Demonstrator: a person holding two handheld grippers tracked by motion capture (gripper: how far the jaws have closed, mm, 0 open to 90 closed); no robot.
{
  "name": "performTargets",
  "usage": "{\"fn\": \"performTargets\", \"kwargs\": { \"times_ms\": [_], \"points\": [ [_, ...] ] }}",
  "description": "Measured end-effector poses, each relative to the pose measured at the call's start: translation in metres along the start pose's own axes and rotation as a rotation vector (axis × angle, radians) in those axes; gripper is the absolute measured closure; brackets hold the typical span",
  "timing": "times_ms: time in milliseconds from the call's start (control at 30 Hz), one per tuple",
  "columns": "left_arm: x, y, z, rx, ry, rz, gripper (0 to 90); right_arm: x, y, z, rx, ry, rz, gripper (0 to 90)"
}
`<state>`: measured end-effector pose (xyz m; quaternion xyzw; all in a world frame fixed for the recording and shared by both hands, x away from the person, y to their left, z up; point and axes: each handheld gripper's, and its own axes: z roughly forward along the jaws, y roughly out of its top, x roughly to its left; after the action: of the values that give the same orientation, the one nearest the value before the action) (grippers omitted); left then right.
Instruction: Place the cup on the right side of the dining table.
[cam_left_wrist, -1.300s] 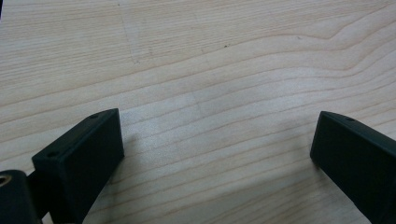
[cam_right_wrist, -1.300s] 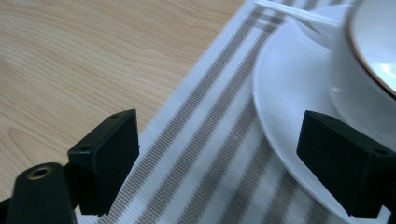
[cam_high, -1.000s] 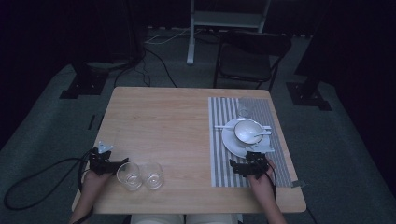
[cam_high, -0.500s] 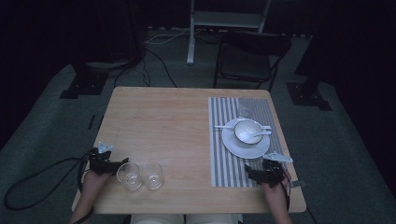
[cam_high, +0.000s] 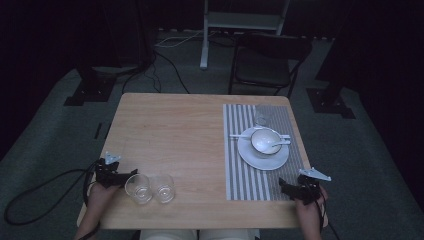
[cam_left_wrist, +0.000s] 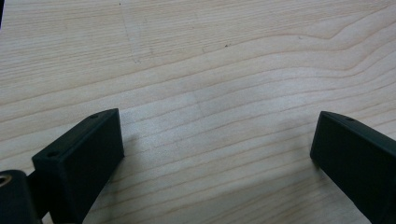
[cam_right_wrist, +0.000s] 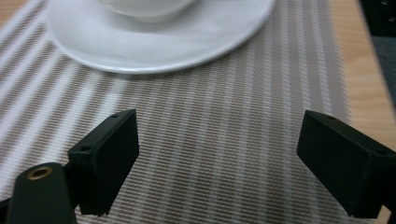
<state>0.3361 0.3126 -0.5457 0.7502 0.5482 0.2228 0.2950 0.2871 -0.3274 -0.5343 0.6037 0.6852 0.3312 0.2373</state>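
beside the left claw (cam_high: 121, 176), two clear empty glasses (cam_high: 150, 188), upright and touching

You're working in what looks like a recording studio or lab rather than a home. The wooden worktop (cam_high: 175, 145) stands alone on grey carpet (cam_high: 50, 145), ringed by dark drapes. At 12 o'clock a folding chair (cam_high: 267, 62) sits empty beside a white stand (cam_high: 205, 37), with cables (cam_high: 165, 55) trailing across the floor. Black stand bases (cam_high: 90, 90) sit at 10 and 2 o'clock; probably rig or light supports, though it's too dim to tell.
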Motion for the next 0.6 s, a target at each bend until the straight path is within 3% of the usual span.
{"fn": "performTargets", "kwargs": {
  "times_ms": [300,367,600],
  "points": [
    [0.000,0.000,0.000,0.000,0.000,0.000,3.1,-0.018,-0.009,0.002,0.005,-0.017,0.007,12.6],
    [0.000,0.000,0.000,0.000,0.001,-0.001,3.1,-0.025,-0.011,0.003,0.003,0.010,0.042,12.6],
    [0.000,0.000,0.000,0.000,0.001,-0.001,3.1,-0.031,-0.012,-0.002,-0.018,0.000,0.048,12.6]
  ]
}}
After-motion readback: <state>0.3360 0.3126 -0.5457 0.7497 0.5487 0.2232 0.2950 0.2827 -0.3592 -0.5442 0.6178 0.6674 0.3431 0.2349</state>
